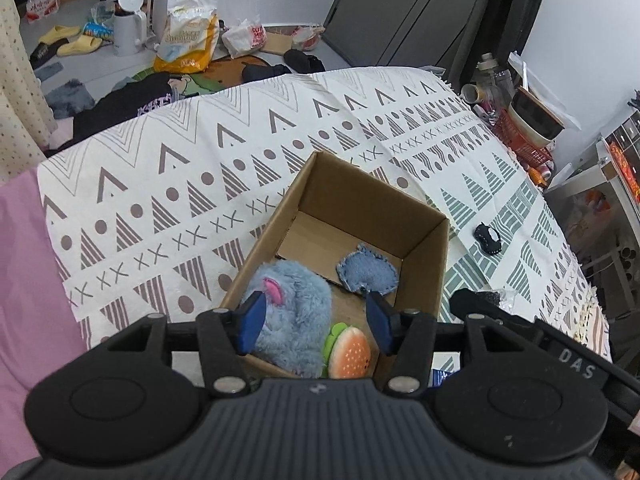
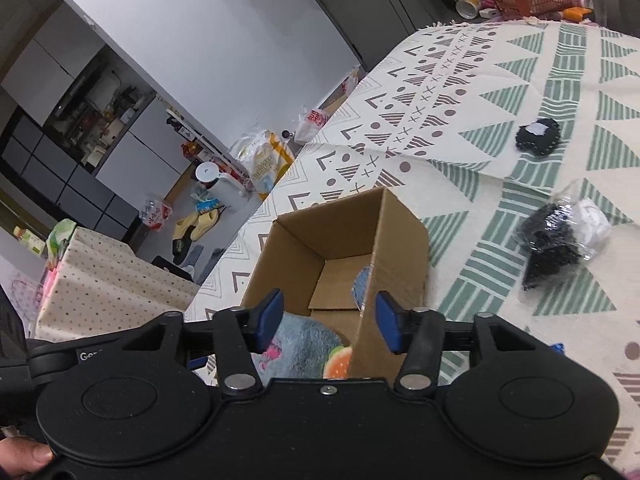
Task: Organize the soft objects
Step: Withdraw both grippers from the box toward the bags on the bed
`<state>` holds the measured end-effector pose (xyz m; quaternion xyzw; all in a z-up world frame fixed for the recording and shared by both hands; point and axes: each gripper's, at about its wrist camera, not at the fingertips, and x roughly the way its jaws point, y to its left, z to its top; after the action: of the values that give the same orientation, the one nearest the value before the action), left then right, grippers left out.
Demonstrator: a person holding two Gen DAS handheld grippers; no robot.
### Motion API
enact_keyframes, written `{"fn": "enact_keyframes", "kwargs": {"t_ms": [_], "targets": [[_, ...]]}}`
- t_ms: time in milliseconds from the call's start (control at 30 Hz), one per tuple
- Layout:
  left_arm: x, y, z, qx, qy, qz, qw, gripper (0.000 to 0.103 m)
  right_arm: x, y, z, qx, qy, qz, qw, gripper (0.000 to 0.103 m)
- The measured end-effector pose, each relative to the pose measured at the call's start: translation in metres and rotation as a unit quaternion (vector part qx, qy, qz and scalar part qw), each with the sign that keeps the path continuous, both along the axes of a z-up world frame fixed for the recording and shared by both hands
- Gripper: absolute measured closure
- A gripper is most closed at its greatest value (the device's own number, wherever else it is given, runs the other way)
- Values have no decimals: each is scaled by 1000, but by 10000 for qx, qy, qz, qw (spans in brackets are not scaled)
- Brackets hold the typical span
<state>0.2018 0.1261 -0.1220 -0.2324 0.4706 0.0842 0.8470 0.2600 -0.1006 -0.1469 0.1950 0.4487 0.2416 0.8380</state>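
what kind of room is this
Probably a lived-in home: a bed or table under a patterned cloth, slippers and grocery bags on the floor, kitchen cabinets behind.

From just behind my left fingers (image 1: 251,322) I look steeply down into the open cardboard box (image 1: 424,276) close below, while my right camera, tilted, looks over my right fingers (image 2: 389,322) at the same box (image 2: 400,240) and patterned cloth (image 2: 500,80) beyond.

Cardboard box (image 1: 424,264) holds fluffy blue plush (image 1: 296,312), burger toy (image 1: 352,354).
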Motion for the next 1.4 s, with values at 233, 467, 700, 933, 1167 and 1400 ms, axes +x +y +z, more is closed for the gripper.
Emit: {"fn": "enact_keyframes", "kwargs": {"t_ms": [233, 467, 700, 933, 1167, 1400], "targets": [[-5, -21, 12, 281, -23, -76, 9996, 38, -7, -29, 10, -40, 69, -11, 10000, 49], [-4, -52, 23, 469, -89, -187, 9987, 34, -8, -68, 24, 52, 17, -179, 9998, 40], [-2, -85, 39, 591, -182, -276, 9977, 34, -4, -102, 29, 152, 20, -434, 9989, 39], [-2, -110, 56, 759, -306, -316, 9961, 23, -3, -128, 27, 353, 124, -639, 9973, 33], [6, -136, 60, 926, -363, -391, 9943, 18, 2, -162, 22, 611, 210, -977, 9931, 27], [17, -164, 56, 843, -339, -398, 9951, 18, 11, -189, 14, 770, 351, -1271, 9883, 27]]}}
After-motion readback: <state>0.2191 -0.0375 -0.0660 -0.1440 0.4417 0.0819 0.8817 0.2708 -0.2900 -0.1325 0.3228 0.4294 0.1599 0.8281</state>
